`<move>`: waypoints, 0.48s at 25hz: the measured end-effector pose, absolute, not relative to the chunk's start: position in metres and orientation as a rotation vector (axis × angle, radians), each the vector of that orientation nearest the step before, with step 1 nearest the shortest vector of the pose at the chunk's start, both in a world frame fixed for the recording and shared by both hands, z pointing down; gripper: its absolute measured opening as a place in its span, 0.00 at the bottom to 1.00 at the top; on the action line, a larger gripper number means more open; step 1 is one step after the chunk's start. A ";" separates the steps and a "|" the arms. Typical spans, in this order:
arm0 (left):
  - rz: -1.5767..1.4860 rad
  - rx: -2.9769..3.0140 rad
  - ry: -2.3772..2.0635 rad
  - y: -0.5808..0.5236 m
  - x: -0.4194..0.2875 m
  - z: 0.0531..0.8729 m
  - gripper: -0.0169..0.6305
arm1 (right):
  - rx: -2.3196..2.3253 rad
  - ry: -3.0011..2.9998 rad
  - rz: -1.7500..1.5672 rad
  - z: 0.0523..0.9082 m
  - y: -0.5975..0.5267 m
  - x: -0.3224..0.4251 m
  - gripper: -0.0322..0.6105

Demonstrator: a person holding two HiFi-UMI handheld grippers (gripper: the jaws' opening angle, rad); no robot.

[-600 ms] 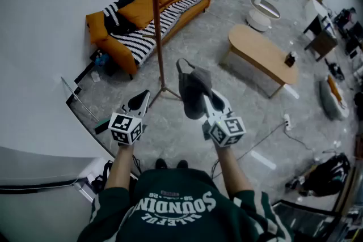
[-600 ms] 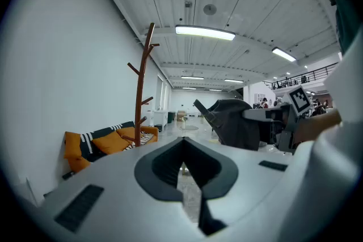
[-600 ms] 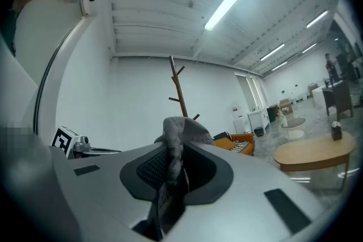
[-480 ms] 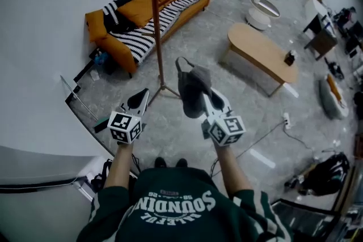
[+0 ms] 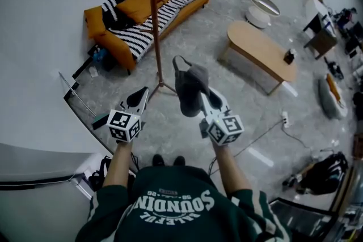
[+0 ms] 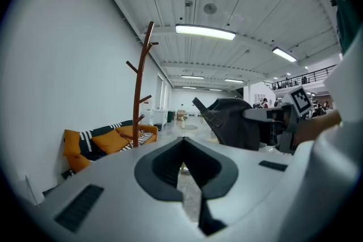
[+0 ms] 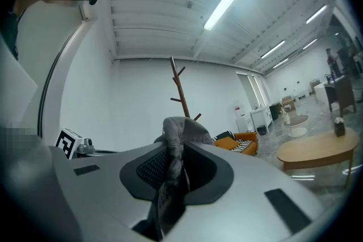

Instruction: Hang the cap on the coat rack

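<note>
Cap (image 5: pixel 190 89): soft grey cloth, probably light and floppy; raised before the person, well short of the coat rack (image 5: pixel 154 20).
Hold: best kept at the rim.
Right gripper (image 5: pixel 203 99): clamped on a cap fold.
Left gripper (image 5: pixel 141 97): jaws together, empty.
Views: head view shows the whole cap; right gripper view shows the pinch and the rack's top pegs.

cap (image 5: pixel 190 88): dark grey | coat rack (image 5: pixel 153 20): brown | sofa (image 5: pixel 136 31): orange, black-white stripes

A large open office hall with a lounge corner is indicated by the sofa (image 5: pixel 144 11), table (image 5: pixel 262 54), coat rack (image 5: pixel 154 20) and ceiling strip lights (image 6: pixel 205 32).
</note>
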State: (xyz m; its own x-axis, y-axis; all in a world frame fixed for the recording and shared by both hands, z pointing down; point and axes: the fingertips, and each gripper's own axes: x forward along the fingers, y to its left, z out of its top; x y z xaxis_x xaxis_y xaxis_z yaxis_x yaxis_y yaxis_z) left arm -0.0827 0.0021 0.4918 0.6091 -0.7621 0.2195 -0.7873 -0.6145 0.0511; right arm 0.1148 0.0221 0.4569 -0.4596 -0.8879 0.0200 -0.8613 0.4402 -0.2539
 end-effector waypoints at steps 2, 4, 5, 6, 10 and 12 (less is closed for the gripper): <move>0.268 2.685 -1.305 0.003 -0.081 0.492 0.02 | -1.558 2.565 -0.348 0.458 0.023 0.117 0.13; 0.265 2.681 -1.312 0.005 -0.079 0.493 0.02 | -1.544 2.558 -0.357 0.460 0.025 0.120 0.13; 0.263 2.678 -1.316 0.006 -0.077 0.493 0.02 | -1.539 2.553 -0.362 0.462 0.026 0.122 0.13; 0.263 2.677 -1.318 0.007 -0.075 0.494 0.02 | -1.537 2.551 -0.364 0.463 0.026 0.125 0.13; 0.293 2.686 -1.317 0.011 -0.064 0.496 0.02 | -1.523 2.557 -0.364 0.464 0.027 0.133 0.13; 0.291 2.683 -1.329 0.015 -0.061 0.497 0.02 | -1.506 2.557 -0.372 0.468 0.029 0.136 0.13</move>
State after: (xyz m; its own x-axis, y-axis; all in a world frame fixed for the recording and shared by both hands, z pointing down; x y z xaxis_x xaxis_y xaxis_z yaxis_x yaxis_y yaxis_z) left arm -0.0614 0.0148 0.4965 0.5929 -0.7716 0.2305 -0.7973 -0.6027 0.0334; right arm 0.1361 0.0292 0.4677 -0.4843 -0.8749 -0.0034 -0.8376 0.4648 -0.2872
